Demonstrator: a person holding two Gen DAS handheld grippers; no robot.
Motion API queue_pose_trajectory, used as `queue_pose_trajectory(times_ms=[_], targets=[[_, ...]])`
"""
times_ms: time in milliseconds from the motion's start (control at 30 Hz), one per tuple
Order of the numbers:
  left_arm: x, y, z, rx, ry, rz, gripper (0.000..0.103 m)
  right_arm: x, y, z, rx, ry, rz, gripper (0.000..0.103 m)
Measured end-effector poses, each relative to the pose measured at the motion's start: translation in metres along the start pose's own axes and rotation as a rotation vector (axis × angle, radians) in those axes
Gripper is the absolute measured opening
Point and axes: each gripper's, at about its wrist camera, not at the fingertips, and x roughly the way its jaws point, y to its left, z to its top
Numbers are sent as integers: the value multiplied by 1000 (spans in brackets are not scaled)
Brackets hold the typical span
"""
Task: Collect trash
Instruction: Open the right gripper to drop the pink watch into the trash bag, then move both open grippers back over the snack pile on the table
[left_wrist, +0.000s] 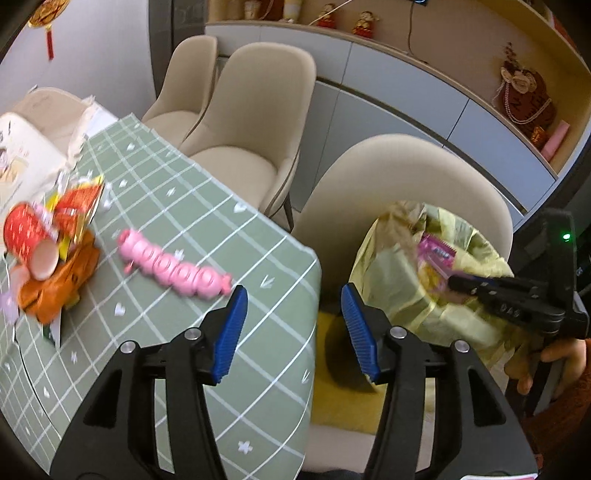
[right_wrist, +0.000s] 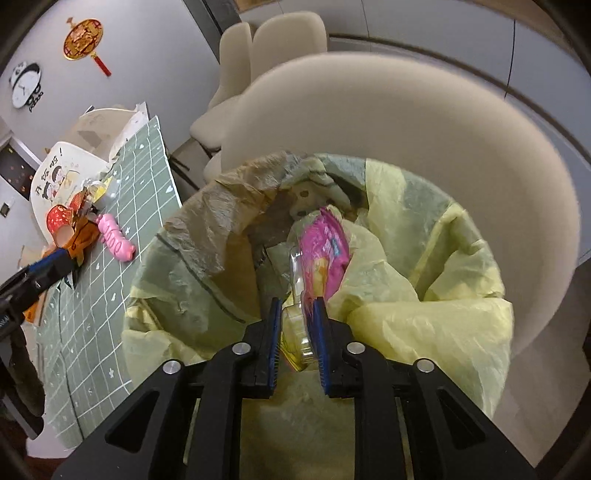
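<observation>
My right gripper (right_wrist: 297, 317) is shut on a clear plastic package with a pink and yellow label (right_wrist: 321, 251) and holds it over the mouth of a yellow trash bag (right_wrist: 424, 302) that sits on a beige chair. The bag (left_wrist: 402, 291), the package (left_wrist: 436, 254) and the right gripper (left_wrist: 458, 282) also show in the left wrist view. My left gripper (left_wrist: 293, 301) is open and empty above the table's corner. On the green checked tablecloth (left_wrist: 184, 221) lie a pink bottle pack (left_wrist: 173, 267), a red paper cup (left_wrist: 31, 240) and orange and red wrappers (left_wrist: 55, 291).
Beige chairs (left_wrist: 255, 122) stand along the table's far side, and one (left_wrist: 406, 173) holds the bag. A white printed bag (left_wrist: 22, 158) lies at the table's far end. A grey sideboard (left_wrist: 406, 96) with ornaments runs along the wall.
</observation>
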Motion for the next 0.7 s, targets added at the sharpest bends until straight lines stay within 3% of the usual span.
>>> queue_pose_trajectory(times_ms=[33,200,333,500,700], targets=[[-2,2,-4,-4,4,3,51,-2,5,2,-3,-10,1,36],[-23,18,-20,-8,-23,31,52,-28,22,-9,-2,-61,-51,37],[-54,41,-31,-2,-95,55,53,-54,51,-19,-26,-127,-73,37],[-93,81,-44,4,-221,81,54,-76,113,-24,-113,-241,-24,37],[-120,140,-60,-32,-267,86,54,-70,196,-26,-189,-303,2,37]])
